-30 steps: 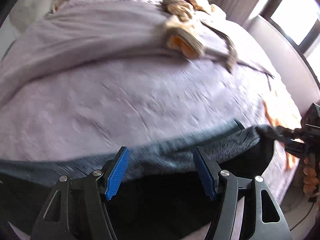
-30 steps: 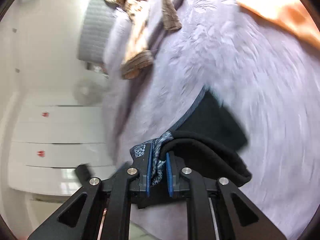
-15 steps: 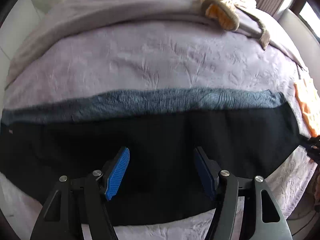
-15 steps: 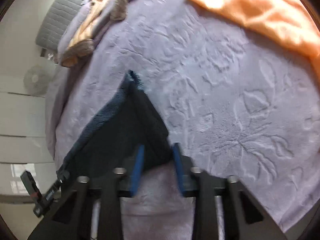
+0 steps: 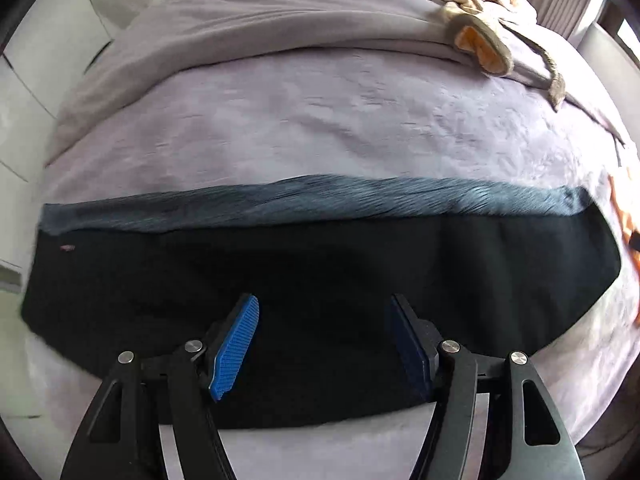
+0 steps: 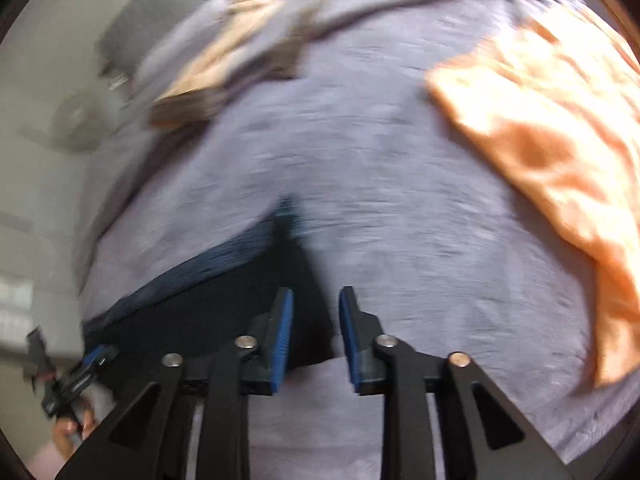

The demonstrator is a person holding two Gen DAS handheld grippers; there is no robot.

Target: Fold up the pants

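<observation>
Pants (image 5: 320, 312) laid out as a long dark band across the near part of the bed (image 5: 320, 120), parallel to its near edge. A second ago the right gripper (image 6: 316, 320) was clamped on one end of the garment, which hung bunched and lifted; half a second ago its jaws had parted, and they now stand apart with nothing between them, just above the pants' end corner (image 6: 304, 280). The left gripper (image 5: 320, 340) has kept its jaws wide apart throughout and hovers over the middle of the band. The spreading step thus appears complete, and a fresh grasp for the next fold seems due. The cloth is black and matte, with a blue-grey ribbed strip (image 5: 320, 200) along its far side; it lies limp and nearly creaseless. The bedspread is lilac with an embossed pattern. An orange cloth (image 6: 540, 152) lies toward the bed's right edge, and a tan quilted garment (image 5: 476, 20) near the far right corner.
</observation>
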